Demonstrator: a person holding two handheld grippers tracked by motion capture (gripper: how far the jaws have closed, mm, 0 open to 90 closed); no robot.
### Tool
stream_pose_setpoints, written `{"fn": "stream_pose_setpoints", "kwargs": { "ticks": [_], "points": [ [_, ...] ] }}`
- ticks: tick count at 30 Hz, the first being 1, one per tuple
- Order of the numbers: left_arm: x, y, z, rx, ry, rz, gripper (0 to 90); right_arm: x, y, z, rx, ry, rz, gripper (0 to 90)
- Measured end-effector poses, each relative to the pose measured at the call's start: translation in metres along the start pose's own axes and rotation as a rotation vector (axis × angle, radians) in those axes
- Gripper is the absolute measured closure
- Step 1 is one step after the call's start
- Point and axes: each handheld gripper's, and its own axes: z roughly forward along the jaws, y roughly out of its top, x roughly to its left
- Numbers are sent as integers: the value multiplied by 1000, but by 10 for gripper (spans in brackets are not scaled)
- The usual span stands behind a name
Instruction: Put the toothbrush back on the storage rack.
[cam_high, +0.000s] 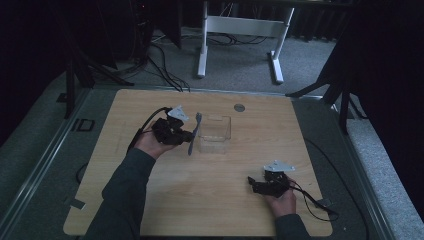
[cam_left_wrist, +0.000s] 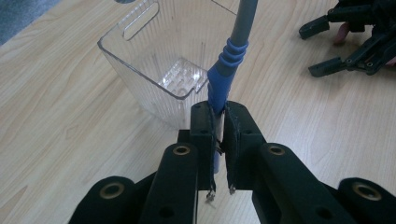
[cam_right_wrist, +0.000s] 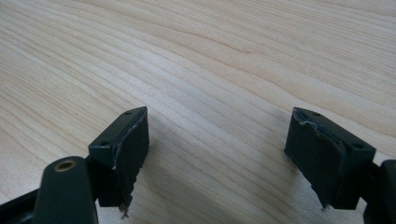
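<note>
Left gripper (cam_left_wrist: 219, 140) clamped on blue-handled utensil (cam_left_wrist: 222, 79), clear bin (cam_left_wrist: 140, 60) just ahead; right gripper (cam_right_wrist: 217, 158) wide open, empty, over bare bench (cam_right_wrist: 210, 56).

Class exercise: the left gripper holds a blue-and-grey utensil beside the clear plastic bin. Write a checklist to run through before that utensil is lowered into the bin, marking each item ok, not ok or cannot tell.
1. Left gripper shut firmly on the utensil: ok.
2. Clear bin upright, opening upward: ok.
3. Bin holds nothing: ok.
4. Utensil already above the opening: not ok; it stands beside the near wall.
5. Right gripper open and apart from the bin: ok.
6. Utensil's working end undamaged: cannot tell.
</note>
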Motion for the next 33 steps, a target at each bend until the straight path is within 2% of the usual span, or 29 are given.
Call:
{"fn": "stream_pose_setpoints", "kwargs": {
  "ticks": [14, 27, 33],
  "points": [
    [-5, 15, 1, -15, -8, 22, 827, 0, 0, 0, 0, 0, -1, 213],
    [-3, 19, 4, -41, -16, 3, 827, 0, 0, 0, 0, 0, 0, 213],
    [-4, 25, 6, -44, -21, 8, 827, 0, 0, 0, 0, 0, 1, 213]
  ]
}}
